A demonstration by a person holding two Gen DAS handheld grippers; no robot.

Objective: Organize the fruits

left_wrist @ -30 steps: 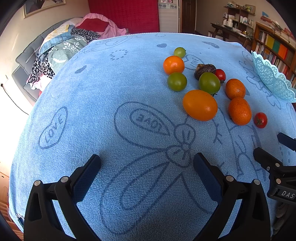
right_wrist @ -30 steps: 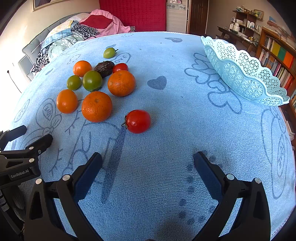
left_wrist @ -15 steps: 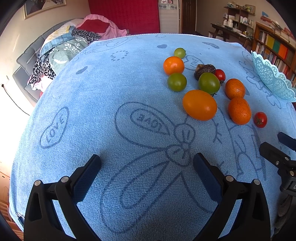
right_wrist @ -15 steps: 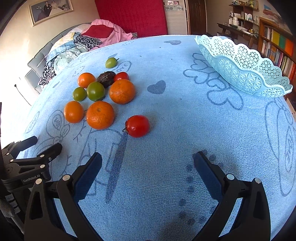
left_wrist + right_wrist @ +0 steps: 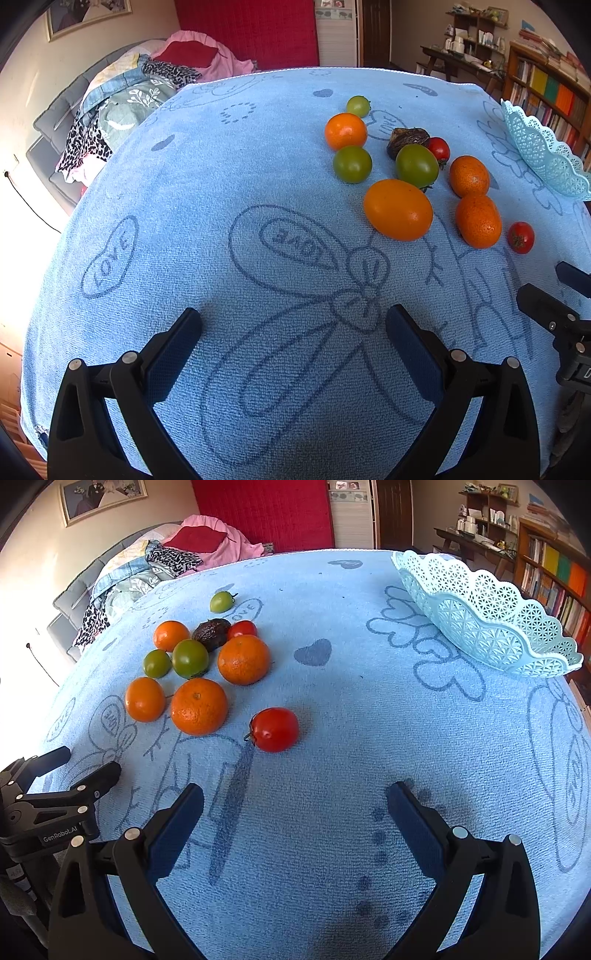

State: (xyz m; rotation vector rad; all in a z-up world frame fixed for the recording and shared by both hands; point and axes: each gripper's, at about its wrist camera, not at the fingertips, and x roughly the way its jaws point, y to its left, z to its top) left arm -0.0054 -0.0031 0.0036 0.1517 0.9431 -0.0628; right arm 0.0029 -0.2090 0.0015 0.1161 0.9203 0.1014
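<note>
Several fruits lie grouped on a blue towel: oranges (image 5: pixel 199 706) (image 5: pixel 243 659), an orange tomato (image 5: pixel 398 209), green tomatoes (image 5: pixel 190 658) (image 5: pixel 352 164), a dark avocado (image 5: pixel 212 633) and a red tomato (image 5: pixel 275 729). A pale blue lattice basket (image 5: pixel 487 616) stands at the far right, tilted, with nothing visible in it. My right gripper (image 5: pixel 295 812) is open, just short of the red tomato. My left gripper (image 5: pixel 293 334) is open over bare towel, with the fruits ahead to its right. Each gripper shows at the edge of the other's view.
The blue towel (image 5: pixel 221 206) with drawn hearts and "LOVE" marks covers the whole table. A sofa piled with clothes (image 5: pixel 122 99) lies beyond the far left edge. Bookshelves (image 5: pixel 554 565) stand behind the basket at right.
The right gripper has tilted up and drawn back a little, so the fruits and basket sit lower and farther in its view. The left gripper has stayed put.
</note>
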